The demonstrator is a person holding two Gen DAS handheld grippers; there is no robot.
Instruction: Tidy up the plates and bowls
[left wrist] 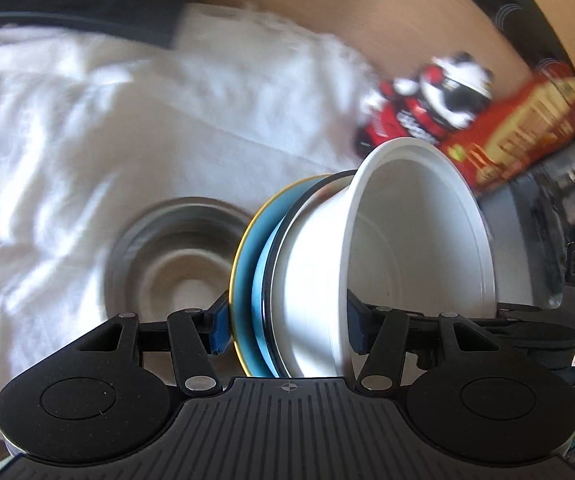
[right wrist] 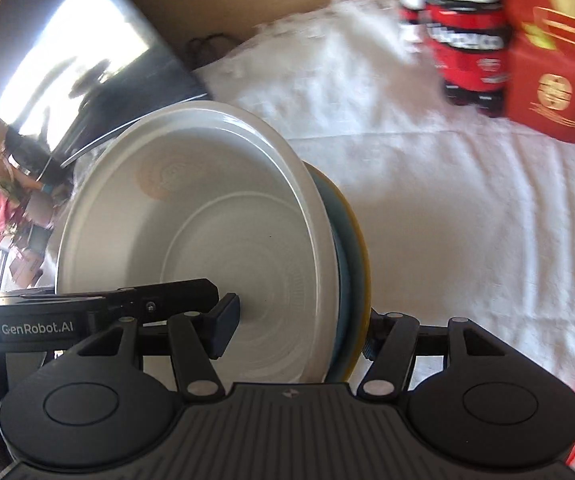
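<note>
1. White bowl [left wrist: 399, 248]: topmost of a nested stack, tipped on edge, its inside empty. It sits between the jaws of both tools.
2. Blue plate [left wrist: 249, 264] with a yellow rim: outermost of the stack, behind the bowl; a dark-edged piece shows between the two, its kind not discernible.
3. Left gripper [left wrist: 285, 328]: clamped on the stack, one blue pad against the plate's back, the other inside the bowl.
4. Right gripper [right wrist: 299, 328]: clamped on the same stack, its left pad pressed inside the bowl; its right pad is hidden behind the plate's rim.
5. Grey dish [left wrist: 175, 260]: lies flat on the cloth just beyond the left gripper's left finger, apart from the stack; it appears empty.
6. White cloth [right wrist: 447, 208]: wrinkled, covers the surface ahead of both tools.
7. Red-labelled bottles [right wrist: 463, 44] and a red box [right wrist: 555, 60]: stand together at the cloth's far edge, to the right of both tools.
8. Brown surface [left wrist: 367, 8]: beyond the cloth; edges blurred.
</note>
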